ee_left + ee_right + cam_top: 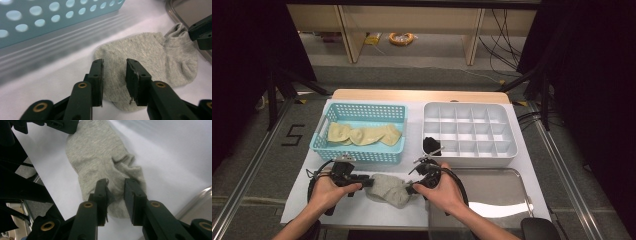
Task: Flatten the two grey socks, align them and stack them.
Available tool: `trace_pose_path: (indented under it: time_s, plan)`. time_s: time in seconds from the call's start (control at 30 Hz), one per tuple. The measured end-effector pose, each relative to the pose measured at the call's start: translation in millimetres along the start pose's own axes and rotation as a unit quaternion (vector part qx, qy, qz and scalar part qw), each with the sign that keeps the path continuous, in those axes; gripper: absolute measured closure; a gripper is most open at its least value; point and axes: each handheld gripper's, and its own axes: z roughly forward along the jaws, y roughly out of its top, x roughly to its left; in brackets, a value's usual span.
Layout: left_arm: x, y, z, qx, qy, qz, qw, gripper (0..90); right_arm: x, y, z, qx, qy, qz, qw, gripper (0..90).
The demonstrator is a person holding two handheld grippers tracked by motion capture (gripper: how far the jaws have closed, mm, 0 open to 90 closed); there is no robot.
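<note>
A grey sock [388, 189] lies flat on the white sheet [362, 210] at the near edge of the table, between the two hands. The left gripper [114, 75] has its jaws parted, one on each side of the sock's toe end, not clamped on it. The right gripper [115, 192] also has its jaws spread, straddling the sock's cuff end. Beyond the sock, a blue basket [323, 145] holds yellow cloth [363, 134], and a white divided box [507, 150] has a black item [430, 144] in its near left compartment. A metal tray [497, 190] lies beside the right hand [446, 191].
</note>
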Motion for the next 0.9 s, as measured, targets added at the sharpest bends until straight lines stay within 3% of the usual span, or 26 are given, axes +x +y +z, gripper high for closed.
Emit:
trace_pose_path:
  time_s: [0.03, 0.1, 0.13, 0.3, 0.37, 0.4, 0.47, 0.7, 0.83, 0.9]
  plan:
    - [0.2, 0.2, 0.1, 0.001, -0.001, 0.002, 1.0, 69.9, 1.0, -0.1, 0.9, 0.007, -0.004, 0.006, 1.0, 74.0]
    - [-1.4, 0.6, 2.0, -0.001, 0.0, -0.004, 1.0, 73.0, 2.2, -0.5, 4.6, 0.003, -0.004, -0.007, 1.0, 76.6]
    - [-0.7, 1.0, 1.2, 0.01, 0.001, 0.006, 0.9999, 75.2, 2.0, -0.7, 6.6, 0.004, -0.006, -0.013, 0.9999, 79.1]
    - [0.1, 1.4, 1.5, 0.011, 0.01, 0.011, 0.9998, 84.8, 2.0, -1.3, 9.1, 0.002, -0.004, -0.013, 0.9999, 90.0]
    - [-0.7, 1.5, 1.1, 0.002, 0.006, 0.002, 1.0, 86.9, 2.7, -1.1, 7.5, 0.003, -0.008, -0.005, 1.0, 90.0]
    - [0.4, 1.8, -1.1, 0.008, 0.007, 0.011, 0.9999, 88.0, 3.3, -0.9, 6.7, 0.003, -0.005, -0.002, 1.0, 90.0]
    - [0.3, 1.7, -3.3, 0.0, 0.009, 0.009, 0.9999, 89.5, 3.0, -0.5, 5.5, -0.002, -0.007, -0.003, 1.0, 90.0]
    - [4.4, -0.3, -4.3, -0.018, 0.012, -0.008, 0.9997, 89.4, 1.9, -0.4, 0.9, -0.016, -0.011, -0.002, 0.9998, 90.0]
    - [9.3, 1.9, -3.1, -0.016, 0.018, -0.013, 0.9996, 76.1, 2.1, 0.4, -2.1, -0.02, -0.017, 0.004, 0.9997, 90.0]
    - [8.0, 0.8, 1.4, -0.018, 0.021, -0.019, 0.9995, 73.2, 2.2, 0.4, -0.7, -0.022, -0.014, 0.009, 0.9996, 82.2]
